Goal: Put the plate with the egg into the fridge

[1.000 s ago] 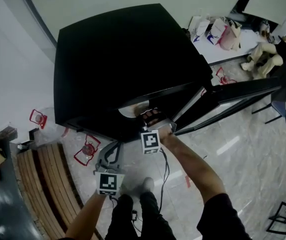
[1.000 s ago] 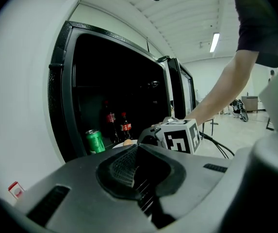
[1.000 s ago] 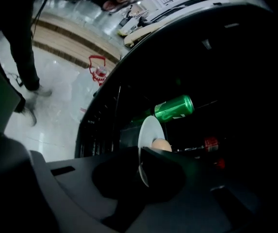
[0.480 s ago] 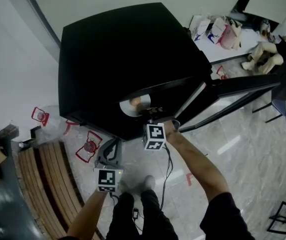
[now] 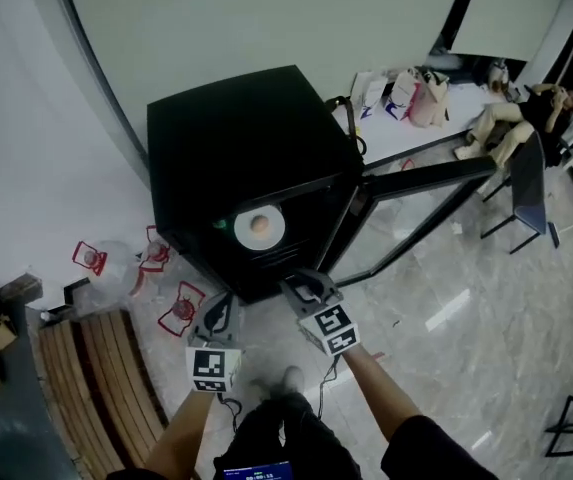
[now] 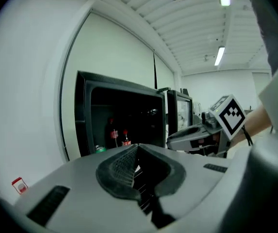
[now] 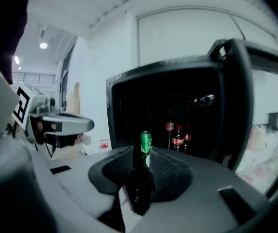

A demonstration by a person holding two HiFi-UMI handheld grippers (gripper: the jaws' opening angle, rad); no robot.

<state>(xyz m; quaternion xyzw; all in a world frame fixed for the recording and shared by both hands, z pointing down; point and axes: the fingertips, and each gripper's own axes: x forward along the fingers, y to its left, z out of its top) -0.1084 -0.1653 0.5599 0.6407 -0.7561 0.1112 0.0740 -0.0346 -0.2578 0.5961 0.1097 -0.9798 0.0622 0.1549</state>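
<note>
Inside the black boxy fridge (image 5: 246, 138), near its open front, the round white plate (image 5: 243, 231) is sitting on a shelf with the tan egg (image 5: 260, 225) lying at its middle. The fridge's glass door (image 5: 426, 176) is standing wide open. Just outside the fridge's opening, the right gripper (image 5: 297, 287) is hovering with its jaws slightly apart and empty. The left gripper (image 5: 218, 304) is hovering with its jaws closed on nothing.

- I see the plate (image 5: 259, 227) inside the fridge (image 5: 236, 138), by its front edge, the egg (image 5: 260, 225) on it.
- The door (image 5: 426, 178) stands out at the fridge's right; bottles (image 7: 177, 136) stand at its back.
</note>
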